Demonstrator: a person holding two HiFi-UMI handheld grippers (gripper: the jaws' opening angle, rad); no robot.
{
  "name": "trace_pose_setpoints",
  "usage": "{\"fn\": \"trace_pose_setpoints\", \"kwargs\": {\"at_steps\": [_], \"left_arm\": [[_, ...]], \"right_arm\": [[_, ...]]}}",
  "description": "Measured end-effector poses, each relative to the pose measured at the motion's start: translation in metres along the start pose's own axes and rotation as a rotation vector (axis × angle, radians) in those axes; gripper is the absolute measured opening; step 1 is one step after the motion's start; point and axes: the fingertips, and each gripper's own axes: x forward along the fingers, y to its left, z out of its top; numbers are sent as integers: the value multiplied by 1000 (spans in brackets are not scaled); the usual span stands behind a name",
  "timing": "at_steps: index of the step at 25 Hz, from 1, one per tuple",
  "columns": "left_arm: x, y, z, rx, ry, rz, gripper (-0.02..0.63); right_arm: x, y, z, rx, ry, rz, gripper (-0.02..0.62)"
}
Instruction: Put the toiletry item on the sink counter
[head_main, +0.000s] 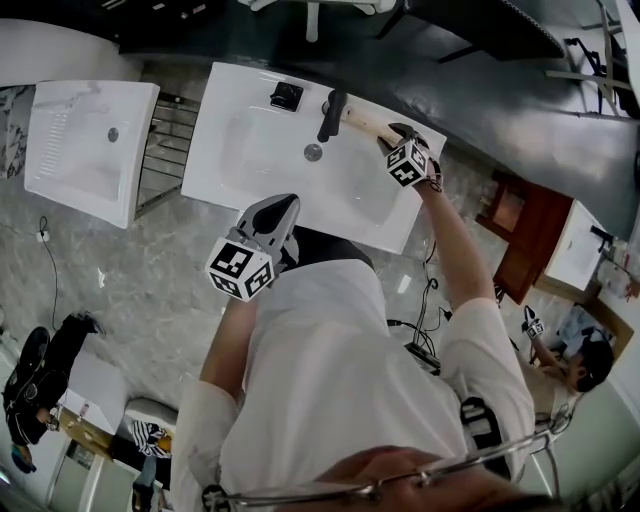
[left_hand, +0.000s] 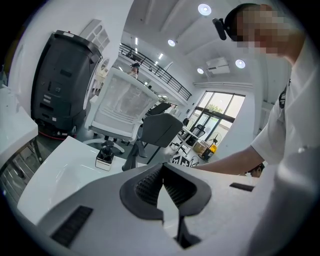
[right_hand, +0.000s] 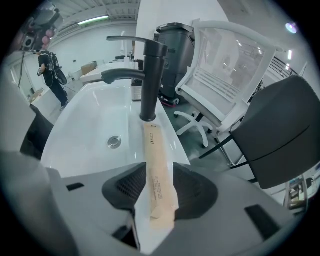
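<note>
The right gripper is pointing down at the back edge of the white sink counter. Its jaws are standing wide apart. A long, thin toiletry item in a brown paper wrapper is lying between them (what is inside the paper cannot be seen). The pads are not squeezing it. Its far end is lying right at the foot of the black tap, and its near end is sitting down between the two pads.

The left gripper is waiting in front of the sink with its jaws closed and nothing in them.

Here is what could go wrong. The strip of counter under the packet is looking narrow. On one side the bowl is sloping down to the drain. On the other side is the edge, with the floor below. If a pad is brushing the paper when the gripper pulls away, it could drag the packet along. Then the packet could slide into the bowl or tip off the back.
</note>
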Motion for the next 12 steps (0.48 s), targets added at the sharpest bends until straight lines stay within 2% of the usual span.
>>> {"fn": "trace_pose_setpoints", "kwargs": {"at_steps": [6, 12], "left_arm": [[-1, -6, 6, 22, -12, -18, 3], [0, -11, 6, 38, -16, -38, 3]], "right_arm": [[-22, -3, 6, 13, -23, -15, 166], [-54, 3, 21, 85, -89, -21, 113]]}}
